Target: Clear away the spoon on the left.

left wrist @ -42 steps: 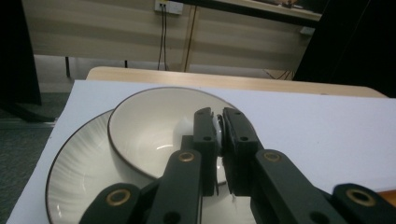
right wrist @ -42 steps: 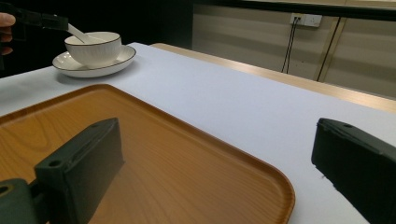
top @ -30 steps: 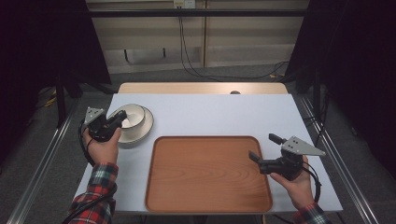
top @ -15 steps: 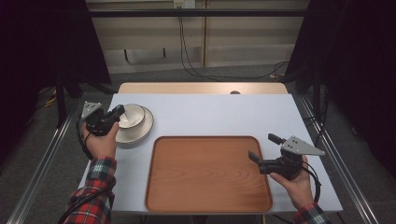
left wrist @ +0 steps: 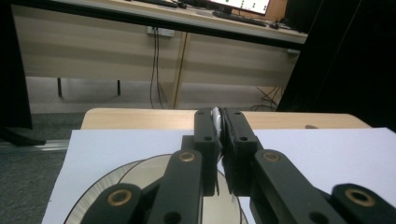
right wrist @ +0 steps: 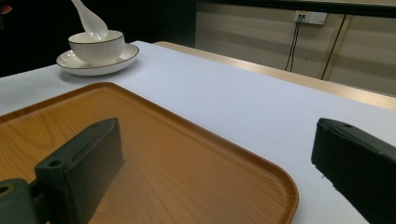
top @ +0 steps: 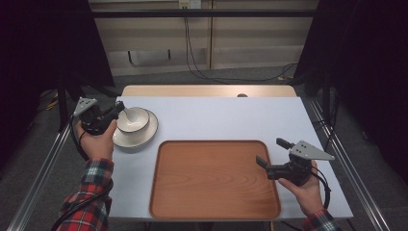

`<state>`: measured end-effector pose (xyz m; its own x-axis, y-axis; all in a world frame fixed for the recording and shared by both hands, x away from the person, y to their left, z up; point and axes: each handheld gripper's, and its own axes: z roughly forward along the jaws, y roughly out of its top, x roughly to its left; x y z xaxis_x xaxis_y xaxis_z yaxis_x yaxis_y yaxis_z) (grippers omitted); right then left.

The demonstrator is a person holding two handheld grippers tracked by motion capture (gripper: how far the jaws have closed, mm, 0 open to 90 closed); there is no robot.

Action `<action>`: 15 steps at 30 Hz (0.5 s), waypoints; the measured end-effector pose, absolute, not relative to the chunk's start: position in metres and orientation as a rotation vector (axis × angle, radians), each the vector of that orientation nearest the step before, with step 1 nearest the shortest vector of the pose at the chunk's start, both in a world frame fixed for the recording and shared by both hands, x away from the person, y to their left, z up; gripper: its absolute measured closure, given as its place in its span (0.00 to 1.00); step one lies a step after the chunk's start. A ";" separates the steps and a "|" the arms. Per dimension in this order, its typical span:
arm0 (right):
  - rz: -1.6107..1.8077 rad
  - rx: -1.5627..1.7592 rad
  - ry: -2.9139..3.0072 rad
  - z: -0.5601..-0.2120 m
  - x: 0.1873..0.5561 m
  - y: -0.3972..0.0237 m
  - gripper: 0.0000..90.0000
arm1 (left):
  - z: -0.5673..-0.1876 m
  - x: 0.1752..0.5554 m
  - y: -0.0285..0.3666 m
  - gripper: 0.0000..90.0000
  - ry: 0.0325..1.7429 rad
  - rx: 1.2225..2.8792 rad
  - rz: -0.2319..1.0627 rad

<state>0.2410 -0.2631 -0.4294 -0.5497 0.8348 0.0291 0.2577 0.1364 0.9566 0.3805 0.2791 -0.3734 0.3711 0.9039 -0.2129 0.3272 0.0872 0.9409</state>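
A white spoon (right wrist: 88, 19) is clamped by its handle between the closed jaws of the left gripper (top: 117, 109), at the desk's (top: 226, 118) left side. In the left gripper view the thin white handle (left wrist: 216, 117) is seen pinched edge-on between the two black jaws. The spoon is tilted, with its scoop end lowered into the bowl (top: 133, 120), at the rim; whether it touches the bowl cannot be told. The bowl is white with a dark rim line and is set on a matching plate (top: 144, 137), which lies on the pale desk cover just beyond the tray's far left corner.

The wooden tray (top: 214, 178) is placed at the near middle of the desk, and its surface is bare. The right gripper (top: 272, 155) is held low over the tray's right edge, pointing toward the left. Its jaws are spread wide apart, with nothing between them. The two grippers are well apart.
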 end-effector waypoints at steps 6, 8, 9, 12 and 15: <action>1.425 1.048 1.893 -0.430 0.241 -0.264 0.02 | -0.359 0.377 0.281 0.95 1.156 1.476 0.600; 1.425 1.049 1.893 -0.430 0.241 -0.264 0.02 | -0.355 0.376 0.280 0.95 1.150 1.470 0.595; 1.428 1.054 1.888 -0.430 0.241 -0.264 0.02 | -0.353 0.376 0.280 0.95 1.144 1.485 0.586; 1.427 1.058 1.885 -0.430 0.241 -0.264 0.02 | -0.346 0.375 0.275 0.95 1.136 1.492 0.572; 1.434 1.059 1.880 -0.429 0.241 -0.265 0.02 | -0.339 0.372 0.270 0.95 1.105 1.498 0.546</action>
<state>0.2414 -0.2652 -0.4291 -0.5424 0.8392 0.0395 0.2599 0.1229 0.9578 0.3718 0.2701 -0.3394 0.4508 0.8612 -0.2349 0.3359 0.0802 0.9385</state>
